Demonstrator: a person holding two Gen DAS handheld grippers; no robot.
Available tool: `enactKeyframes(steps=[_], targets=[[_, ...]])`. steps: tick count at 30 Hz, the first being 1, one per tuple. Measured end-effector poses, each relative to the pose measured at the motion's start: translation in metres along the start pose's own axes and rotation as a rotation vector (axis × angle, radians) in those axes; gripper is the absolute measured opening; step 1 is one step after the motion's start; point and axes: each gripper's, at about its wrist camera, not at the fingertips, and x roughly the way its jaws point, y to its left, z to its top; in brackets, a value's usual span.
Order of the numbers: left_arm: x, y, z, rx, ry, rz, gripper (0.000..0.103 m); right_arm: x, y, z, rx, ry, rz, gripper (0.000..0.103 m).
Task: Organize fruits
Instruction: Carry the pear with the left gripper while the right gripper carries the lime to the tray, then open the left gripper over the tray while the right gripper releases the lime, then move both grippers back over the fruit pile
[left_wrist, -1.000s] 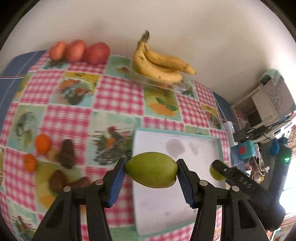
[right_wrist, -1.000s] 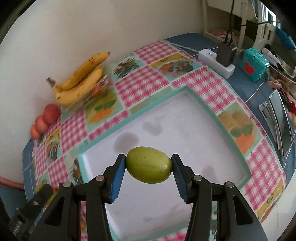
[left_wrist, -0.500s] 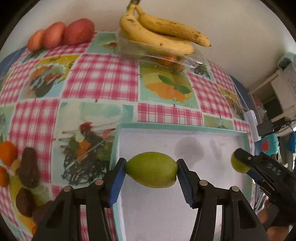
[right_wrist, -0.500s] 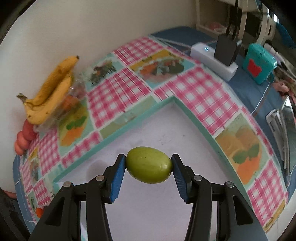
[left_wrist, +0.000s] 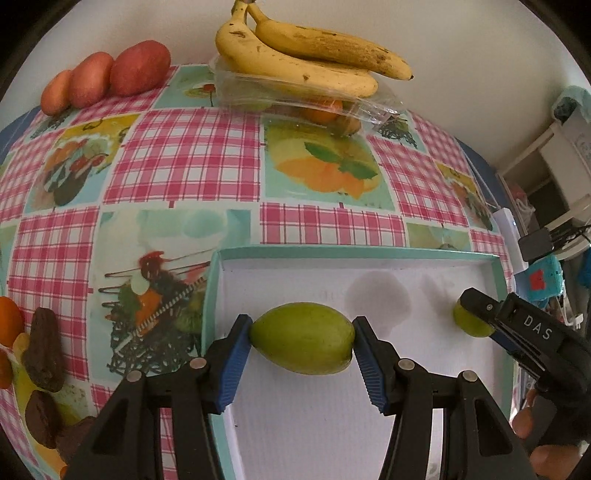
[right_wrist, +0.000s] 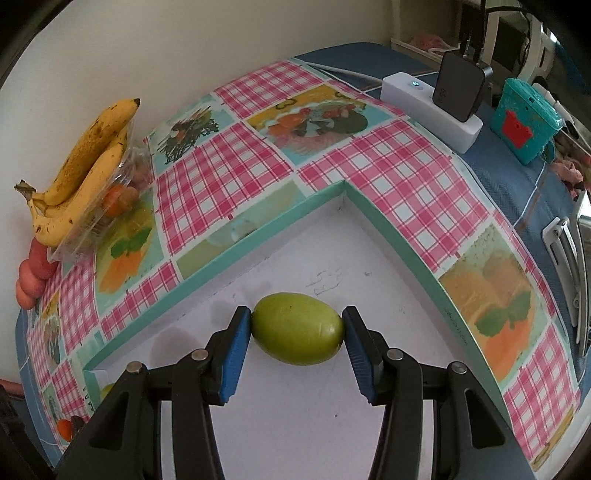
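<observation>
While clamped, smooth green oval fruit (left_wrist: 302, 343)

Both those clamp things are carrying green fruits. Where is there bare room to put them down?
The white floor of the teal-rimmed tray is bare under both green fruits. The checked cloth between tray and bananas is also free. It is crowded by the dark fruits left of the tray.

A plain cream wall (left_wrist: 461, 40) is seen behind the table, which is covered by a pink-checked cloth (right_wrist: 229, 166) over blue fabric (right_wrist: 509, 177); white shelving (left_wrist: 554, 162) is glimpsed at right.
</observation>
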Motion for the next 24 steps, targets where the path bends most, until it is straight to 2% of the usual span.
enactKeyframes(steps=[7,11,13,17,20,22,24], targets=[[0.003,-0.007,0.003,0.015,0.002,0.029,0.059,0.0,-0.002,0.002,0.016,0.005,0.024,0.053],[-0.005,-0.011,0.004,0.025,-0.015,0.03,0.061,-0.011,-0.001,0.002,0.005,-0.015,0.031,0.063],[-0.012,-0.014,0.003,0.034,-0.029,0.031,0.065,-0.021,0.0,0.003,0.007,-0.031,0.046,0.064],[-0.027,-0.014,0.004,0.03,-0.052,0.033,0.066,-0.039,0.004,0.005,-0.007,-0.07,0.05,0.069],[-0.038,-0.01,0.003,0.018,-0.066,0.062,0.08,-0.054,0.007,0.003,-0.021,-0.097,0.052,0.07],[-0.043,-0.006,0.001,0.01,-0.074,0.082,0.08,-0.06,0.009,0.002,-0.028,-0.106,0.052,0.07],[-0.048,-0.001,-0.001,-0.003,-0.08,0.099,0.086,-0.064,0.011,-0.002,-0.032,-0.106,0.048,0.074]])
